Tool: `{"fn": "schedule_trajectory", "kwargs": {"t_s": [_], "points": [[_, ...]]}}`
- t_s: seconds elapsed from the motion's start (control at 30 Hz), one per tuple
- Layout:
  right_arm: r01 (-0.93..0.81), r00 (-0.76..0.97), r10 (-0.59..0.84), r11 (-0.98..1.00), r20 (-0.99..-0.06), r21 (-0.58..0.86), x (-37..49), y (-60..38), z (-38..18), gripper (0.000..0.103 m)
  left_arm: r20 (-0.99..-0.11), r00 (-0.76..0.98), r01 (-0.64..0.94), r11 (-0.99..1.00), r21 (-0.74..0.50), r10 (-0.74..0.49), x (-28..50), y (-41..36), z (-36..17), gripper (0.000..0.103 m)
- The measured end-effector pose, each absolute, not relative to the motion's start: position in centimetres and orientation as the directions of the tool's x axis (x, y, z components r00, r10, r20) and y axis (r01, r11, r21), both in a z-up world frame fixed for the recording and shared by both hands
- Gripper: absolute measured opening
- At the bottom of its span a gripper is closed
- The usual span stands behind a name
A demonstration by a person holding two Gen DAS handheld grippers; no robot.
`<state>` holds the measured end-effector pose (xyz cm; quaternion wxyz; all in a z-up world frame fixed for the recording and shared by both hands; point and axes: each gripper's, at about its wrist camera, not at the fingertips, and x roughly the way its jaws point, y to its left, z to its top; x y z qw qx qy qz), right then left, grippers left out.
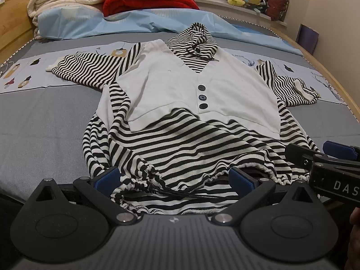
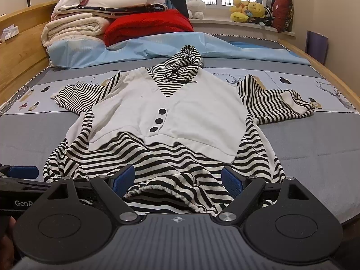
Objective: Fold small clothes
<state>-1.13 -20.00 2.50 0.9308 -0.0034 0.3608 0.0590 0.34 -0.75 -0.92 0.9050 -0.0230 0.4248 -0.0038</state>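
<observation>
hoodie [image 1: 191, 112] flat on bed [image 1: 45, 112] | both tongs spread at hem

Right gripper [image 2: 177, 178] low at the near edge of the bed [image 2: 315, 157], jaws wide apart, blue pads [image 2: 231, 181] either side of the striped hoodie [image 2: 157, 159] hem. Hem is gathered and bunched between the pads; can't tell if they touch the fabric. Hoodie lies face up mid-bed, sleeves spread toward left and right edges, hood toward the far end. White vest panel [image 2: 191, 117] on the chest, three dark buttons [image 2: 159, 120] down its front. Left gripper [image 2: 20, 172] pokes in at lower left, just beside the hem. Far end of bed: folded blankets [image 2: 74, 29], red quilt [image 2: 148, 25], light blue sheet [image 2: 157, 47]. Plush toys [image 2: 249, 11] on the windowsill.
</observation>
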Motion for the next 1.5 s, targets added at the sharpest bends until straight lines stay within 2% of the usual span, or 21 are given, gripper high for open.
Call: {"fn": "schedule_trajectory", "kwargs": {"t_s": [1.03,1.13,1.3,1.5], "points": [[-0.106,0.723,0.098,0.994,-0.684,0.031,-1.0,-20.2,2.3,0.085,-0.771,0.636,-0.017,0.999,-0.044,-0.023,0.4,-0.7,-1.0,0.102],[-0.095,0.725,0.091,0.995,-0.682,0.033,-1.0,-20.3,2.4,0.085,-0.75,0.661,-0.014,0.999,-0.039,-0.02,0.2,-0.7,-0.7,0.102],[-0.065,0.727,0.081,0.997,-0.682,0.05,-0.7,-20.8,2.5,0.085,-0.651,0.759,0.036,0.999,0.036,-0.004,-0.7,-1.6,0.9,0.102],[-0.047,0.731,0.059,0.998,-0.68,0.037,-0.6,-21.0,2.3,0.085,-0.605,0.793,0.063,0.997,-0.048,-0.079,0.3,-0.6,2.9,0.102]]}}
